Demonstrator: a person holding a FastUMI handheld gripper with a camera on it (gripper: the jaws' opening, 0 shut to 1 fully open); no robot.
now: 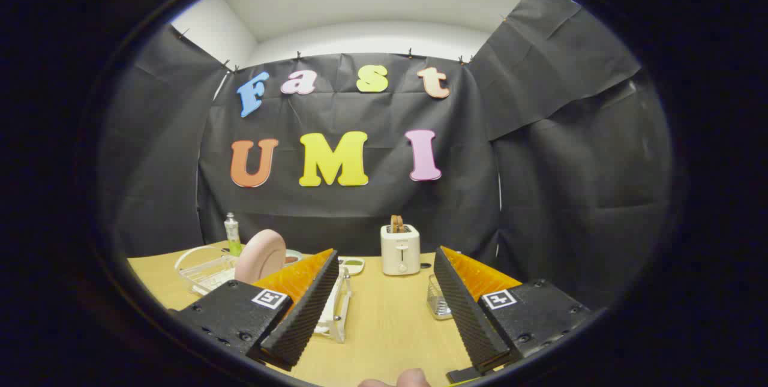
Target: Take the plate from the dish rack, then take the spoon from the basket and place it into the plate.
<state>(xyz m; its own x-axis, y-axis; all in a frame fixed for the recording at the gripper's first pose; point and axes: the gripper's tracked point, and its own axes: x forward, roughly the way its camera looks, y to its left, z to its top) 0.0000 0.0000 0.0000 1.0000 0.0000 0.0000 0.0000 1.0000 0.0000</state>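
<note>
- One round pink plate (261, 253) stands upright in the clear dish rack (207, 273) near the table's (384, 321) left edge.
- Gripper (384, 309) fingers spread wide, holding nothing.
- Wire basket (438, 302) sits beside the right finger.

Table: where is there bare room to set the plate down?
Bare table runs between the open gripper fingers up to the toaster. It is crowded around the pink plate in its dish rack, and near the basket.
</note>
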